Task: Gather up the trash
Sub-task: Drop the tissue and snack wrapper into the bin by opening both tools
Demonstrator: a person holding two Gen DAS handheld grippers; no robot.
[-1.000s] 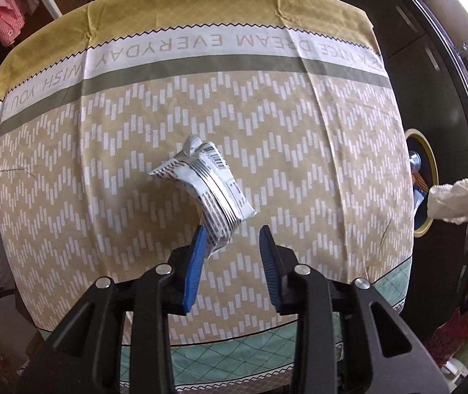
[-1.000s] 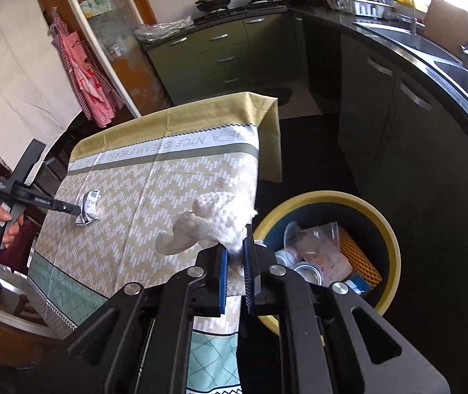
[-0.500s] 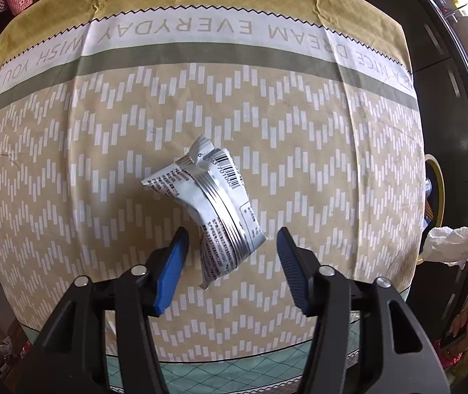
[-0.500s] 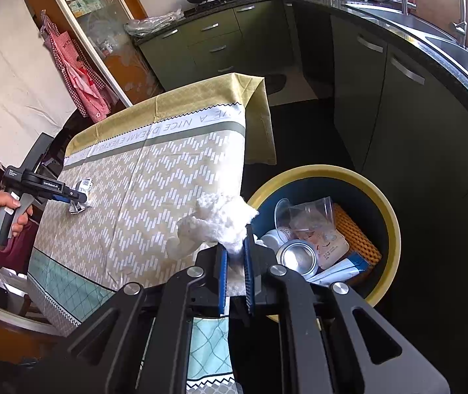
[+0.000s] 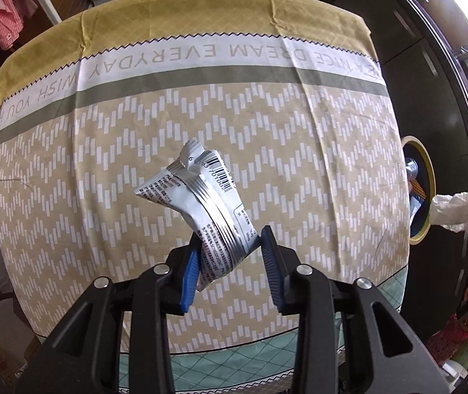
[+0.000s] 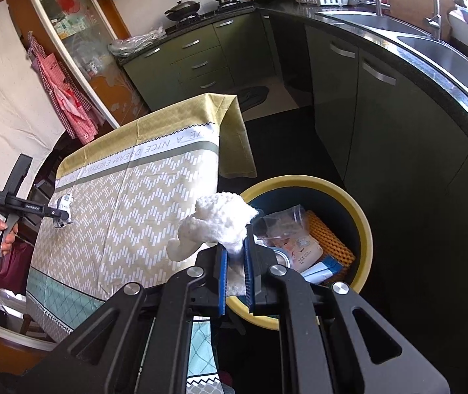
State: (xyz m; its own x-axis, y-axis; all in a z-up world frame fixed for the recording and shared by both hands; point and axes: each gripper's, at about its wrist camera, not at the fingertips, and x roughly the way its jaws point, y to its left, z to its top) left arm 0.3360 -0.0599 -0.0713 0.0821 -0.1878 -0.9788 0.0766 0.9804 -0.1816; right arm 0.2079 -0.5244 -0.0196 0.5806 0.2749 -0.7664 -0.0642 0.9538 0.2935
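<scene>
Wrapper (image 5: 201, 210), crumpled silver, sits between pads of my left hand-held gripper (image 5: 230, 262), jaws closing on it, its lower end between both pads, above worktop (image 5: 299, 151). My right hand-held gripper (image 6: 235, 262) clamped tight on white tissue (image 6: 217, 223), held over near rim of yellow bin (image 6: 362, 216). Bin beside worktop, already holding plastic bag, can, packets. Beyond: green cabinets (image 6: 201, 62), stove with pots, sink (image 6: 431, 42).
</scene>
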